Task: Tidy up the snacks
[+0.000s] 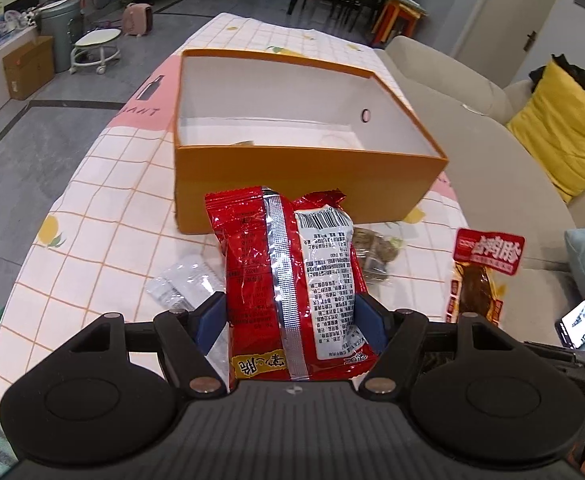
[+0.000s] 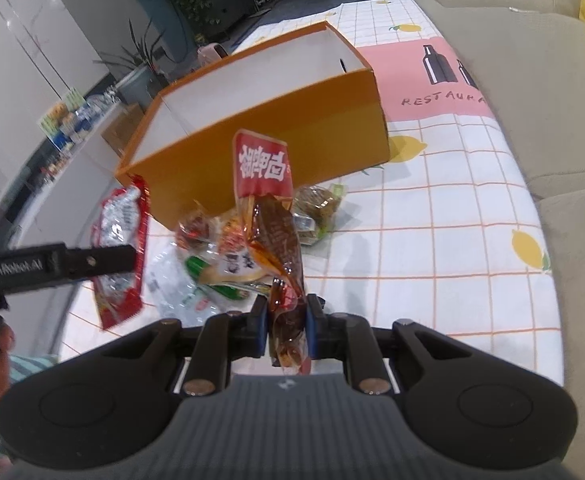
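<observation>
On the checked tablecloth printed with lemons, an orange cardboard box stands open-topped, its inside white, with a small round hole in one side wall. A scrap of something lies at the bottom against the near wall; its kind cannot be told.

Left gripper: jaws set wide, the blue pads pressed on both sides of a red foil snack bag. The bag is held with its back panel facing the camera, silver seam and barcode visible, top edge up, raised before the near wall of the box.

Right gripper: jaws nearly together, clamped on the lower end of a clear pouch of brown meat snack with a red printed header. The pouch stands upward from the pads, slightly tilted, its header in front of the box's orange side wall. In the left wrist view this same pouch appears at the right, above the table edge.

Remaining on the cloth, just beside the box: a loose pile of small packets, among them a clear crinkled wrapper, a green-marked packet and a greenish-brown one.

A beige sofa with a yellow cushion adjoins the table on the right. A phone with a lit screen lies on the sofa.
</observation>
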A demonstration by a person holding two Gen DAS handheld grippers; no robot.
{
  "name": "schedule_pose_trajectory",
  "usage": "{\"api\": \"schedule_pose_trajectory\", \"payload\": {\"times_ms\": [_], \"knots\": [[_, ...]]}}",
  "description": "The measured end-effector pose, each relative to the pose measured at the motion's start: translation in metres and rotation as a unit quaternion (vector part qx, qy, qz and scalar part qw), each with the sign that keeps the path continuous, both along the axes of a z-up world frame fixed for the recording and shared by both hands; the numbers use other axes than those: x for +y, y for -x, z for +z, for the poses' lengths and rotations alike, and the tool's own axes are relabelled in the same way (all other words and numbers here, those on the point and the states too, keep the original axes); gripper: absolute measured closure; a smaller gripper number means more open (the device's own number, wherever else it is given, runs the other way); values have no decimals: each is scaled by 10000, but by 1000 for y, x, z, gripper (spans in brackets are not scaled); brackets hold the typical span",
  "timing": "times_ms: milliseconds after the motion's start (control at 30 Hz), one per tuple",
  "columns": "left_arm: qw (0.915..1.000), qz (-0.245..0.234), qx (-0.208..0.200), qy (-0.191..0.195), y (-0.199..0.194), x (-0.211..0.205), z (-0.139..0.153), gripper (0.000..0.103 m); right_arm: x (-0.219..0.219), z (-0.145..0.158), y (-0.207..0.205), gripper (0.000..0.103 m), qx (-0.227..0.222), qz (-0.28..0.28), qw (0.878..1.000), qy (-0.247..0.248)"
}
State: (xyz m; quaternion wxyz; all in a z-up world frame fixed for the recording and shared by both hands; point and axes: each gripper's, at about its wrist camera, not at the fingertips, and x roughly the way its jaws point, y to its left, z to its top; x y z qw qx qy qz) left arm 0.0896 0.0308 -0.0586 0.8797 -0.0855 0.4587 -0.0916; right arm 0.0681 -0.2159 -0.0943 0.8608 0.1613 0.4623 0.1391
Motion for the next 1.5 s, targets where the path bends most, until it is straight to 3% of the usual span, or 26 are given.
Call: {"api": "schedule_pose_trajectory", "payload": {"times_ms": [133, 233, 367, 467, 600, 767, 1167, 1400, 1500], "knots": [[10000, -57, -27, 27, 1, -2, 2, 24, -3, 5, 1, 88, -23, -22, 9997, -259], [9999, -98, 30, 38, 1, -5, -1, 24, 2, 4, 0, 88, -38, 36, 9999, -96], [9996, -185, 201, 83, 1, -10, -11, 24, -3, -19, -7, 88, 457, -14, 9985, -313], [9990, -274, 348, 57, 1, -15, -21, 24, 3, -20, -5, 87, 378, 161, 9990, -201], [9981, -357, 486, 86, 2, -17, -30, 24, 15, -19, -2, 76, 333, 466, 9983, -49], [9973, -319, 668, -15, 2, -15, -41, 24, 28, -20, 4, 76, 204, 783, 9964, 269], [9971, -92, 746, -69, -4, -4, -47, 24, 15, -22, -8, 51, 414, 398, 9973, -467], [9973, -164, 692, -200, -10, -10, -50, 24, 16, -41, -31, 42, 556, -229, 9977, 306], [9969, -188, 711, -272, -12, -12, -53, 24, 20, -47, -38, 41, 352, -235, 9956, 834]]}}
